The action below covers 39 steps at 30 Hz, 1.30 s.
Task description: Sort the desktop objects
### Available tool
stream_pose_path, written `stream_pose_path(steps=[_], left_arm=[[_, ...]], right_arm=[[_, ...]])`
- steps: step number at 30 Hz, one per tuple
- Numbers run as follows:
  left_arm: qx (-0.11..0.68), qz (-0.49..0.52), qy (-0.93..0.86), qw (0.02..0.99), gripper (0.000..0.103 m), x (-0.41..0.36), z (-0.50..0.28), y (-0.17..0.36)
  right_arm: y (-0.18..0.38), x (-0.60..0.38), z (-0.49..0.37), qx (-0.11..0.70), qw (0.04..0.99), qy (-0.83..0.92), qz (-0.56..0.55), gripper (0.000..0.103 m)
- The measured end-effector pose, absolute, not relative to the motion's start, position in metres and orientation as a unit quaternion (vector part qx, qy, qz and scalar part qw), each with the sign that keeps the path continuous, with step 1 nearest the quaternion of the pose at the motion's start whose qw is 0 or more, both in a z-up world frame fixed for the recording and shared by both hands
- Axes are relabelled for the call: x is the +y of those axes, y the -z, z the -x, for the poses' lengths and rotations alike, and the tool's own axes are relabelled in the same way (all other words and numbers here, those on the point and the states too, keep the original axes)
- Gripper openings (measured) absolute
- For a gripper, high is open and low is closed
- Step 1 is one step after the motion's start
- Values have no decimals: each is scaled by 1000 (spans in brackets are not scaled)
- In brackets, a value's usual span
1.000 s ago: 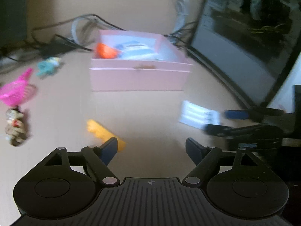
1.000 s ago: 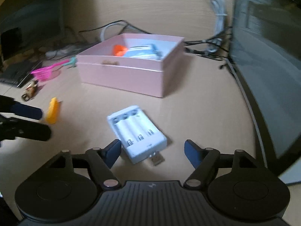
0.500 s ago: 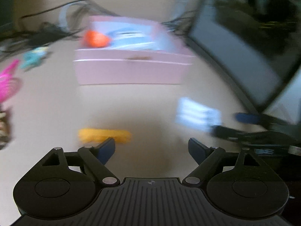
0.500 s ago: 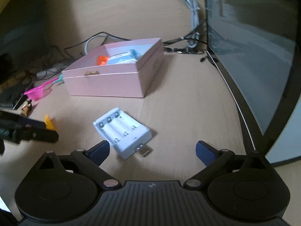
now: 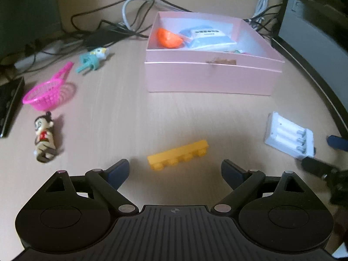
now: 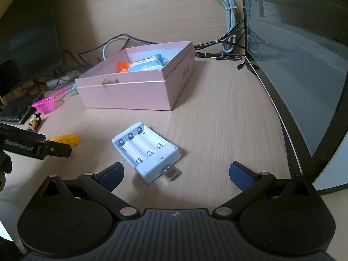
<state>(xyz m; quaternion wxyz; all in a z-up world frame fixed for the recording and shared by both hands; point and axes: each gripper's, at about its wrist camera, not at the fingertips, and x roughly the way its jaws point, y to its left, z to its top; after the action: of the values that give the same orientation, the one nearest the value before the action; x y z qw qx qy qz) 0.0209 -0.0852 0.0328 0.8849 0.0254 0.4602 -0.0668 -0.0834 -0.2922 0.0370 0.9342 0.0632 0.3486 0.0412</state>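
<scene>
Wooden desk point(image 5: 174, 113), pink box point(image 5: 213, 80), yellow brick point(image 5: 178, 154) before wide-open, empty left claw point(image 5: 175, 170)

Left gripper point(image 5: 175, 170) hovering wide open over a yellow brick point(image 5: 178, 154) on a wooden desk point(image 5: 121, 108).

The jaws have just been opening; the brick lies flat just beyond the fingertips, untouched. Far centre stands a pink box point(image 5: 212, 76) holding an orange piece point(image 5: 168, 38) and a blue-and-white packet point(image 5: 206, 38). Left are a pink basket point(image 5: 46, 94), a small figurine point(image 5: 43, 138) lying down and a teal toy point(image 5: 92, 59). Right, a white battery charger point(image 5: 288, 136) lies beside the right gripper's fingers point(image 5: 336, 141). Cables point(image 5: 121, 25) trail along the far edge.
</scene>
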Motion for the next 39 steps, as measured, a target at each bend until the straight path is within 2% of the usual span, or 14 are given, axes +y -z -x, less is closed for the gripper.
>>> stream_pose_path(steps=[5,9,11,14,16,20,24,30,32,39], left_arm=[[458,-18,91,884,95,-93,-27,-32],[448,0,107,888,95,-87,-27,-37],[442,-3,112,890,95,-84,-22,-38],[439,-4,120,891,96,-78,-15,-39],[440,-3,116,891,96,-74,-13,-39],[443,-9,102,891,96,-73,-19,-36],[440,-28,91,893,95,-82,-30,-32],[440,-43,76,894,82,-90,-36,-29],[434,-49,78,896,69,-91,-35,-30],[436,-48,73,896,69,-80,-22,-32]], right_arm=[[-40,-279,81,368,926,-87,-15,103],[-47,-257,80,334,934,-104,73,103],[-46,-251,70,327,934,-101,99,98],[-45,-254,48,349,929,-103,68,83],[-46,-259,38,373,920,-116,29,78],[-51,-258,45,391,904,-171,-19,78],[-56,-251,64,382,908,-171,-4,78],[-65,-250,79,366,921,-133,18,78],[-65,-252,81,364,923,-123,26,79],[-60,-243,69,370,921,-110,42,79]])
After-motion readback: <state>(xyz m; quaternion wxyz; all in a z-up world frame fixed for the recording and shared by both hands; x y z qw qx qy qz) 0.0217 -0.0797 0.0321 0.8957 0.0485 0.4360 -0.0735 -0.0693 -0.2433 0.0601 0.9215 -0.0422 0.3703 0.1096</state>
